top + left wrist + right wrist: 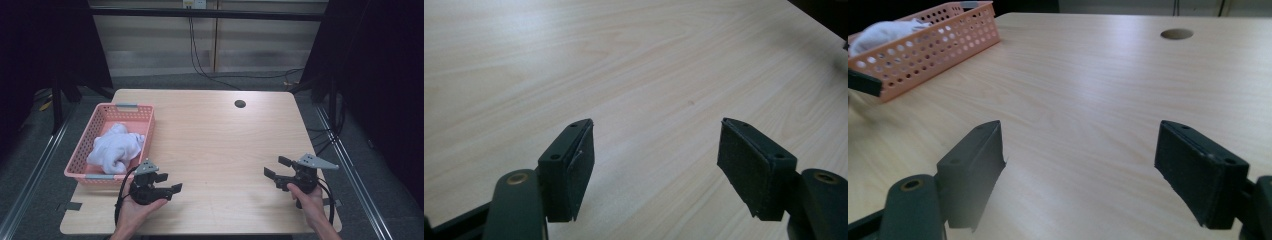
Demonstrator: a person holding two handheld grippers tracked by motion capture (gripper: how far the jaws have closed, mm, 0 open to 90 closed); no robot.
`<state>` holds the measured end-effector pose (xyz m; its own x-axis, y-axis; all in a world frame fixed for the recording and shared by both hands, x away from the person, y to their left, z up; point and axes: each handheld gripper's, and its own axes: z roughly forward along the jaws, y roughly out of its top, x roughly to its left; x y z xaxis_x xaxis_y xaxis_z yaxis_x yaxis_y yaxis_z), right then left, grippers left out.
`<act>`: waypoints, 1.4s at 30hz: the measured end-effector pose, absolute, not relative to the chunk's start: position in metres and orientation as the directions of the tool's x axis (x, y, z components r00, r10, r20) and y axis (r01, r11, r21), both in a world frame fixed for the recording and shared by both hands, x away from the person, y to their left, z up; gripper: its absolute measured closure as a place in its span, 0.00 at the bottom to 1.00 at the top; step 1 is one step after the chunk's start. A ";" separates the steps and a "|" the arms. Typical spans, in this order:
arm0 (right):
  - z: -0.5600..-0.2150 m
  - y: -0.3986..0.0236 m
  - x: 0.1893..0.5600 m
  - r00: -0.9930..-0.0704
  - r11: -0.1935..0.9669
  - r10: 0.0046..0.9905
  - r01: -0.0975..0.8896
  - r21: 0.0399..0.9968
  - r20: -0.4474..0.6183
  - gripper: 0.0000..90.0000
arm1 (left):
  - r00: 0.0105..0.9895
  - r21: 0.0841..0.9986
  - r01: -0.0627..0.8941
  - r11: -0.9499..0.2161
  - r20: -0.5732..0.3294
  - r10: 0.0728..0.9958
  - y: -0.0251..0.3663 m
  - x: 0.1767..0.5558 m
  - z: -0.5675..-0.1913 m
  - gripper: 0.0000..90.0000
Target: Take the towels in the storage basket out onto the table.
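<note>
Both grippers, left gripper [167,183] and right gripper [276,167], are wide open, holding nothing; a white cloth [116,148] sits in the pink basket [146,120].

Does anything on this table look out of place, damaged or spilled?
Nothing stands out. The white cloth lies crumpled inside the pink basket, which sits flat at the table's left edge. Nothing is spilled.

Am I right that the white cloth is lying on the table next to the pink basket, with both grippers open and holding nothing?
Not quite. The white cloth lies bunched inside the pink basket, not on the table beside it; the high view shows this. The rest holds: the left gripper and right gripper are both open and hold nothing.
</note>
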<state>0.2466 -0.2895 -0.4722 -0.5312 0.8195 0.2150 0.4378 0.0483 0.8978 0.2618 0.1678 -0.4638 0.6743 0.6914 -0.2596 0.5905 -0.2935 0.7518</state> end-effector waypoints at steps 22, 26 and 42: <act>-0.463 -0.291 0.230 -0.595 0.120 0.749 0.556 0.822 0.293 0.19 | 0.707 0.759 0.541 -0.363 -0.176 0.685 0.180 0.259 -0.434 0.28; -0.464 -0.290 0.231 -0.588 0.129 0.761 0.549 0.826 0.272 0.19 | 0.700 0.777 0.537 -0.330 -0.192 0.688 0.194 0.260 -0.423 0.26; -0.465 -0.285 0.237 -0.608 0.172 0.753 0.548 0.819 0.249 0.16 | 0.606 0.778 0.561 -0.285 -0.150 0.781 0.281 0.276 -0.396 0.24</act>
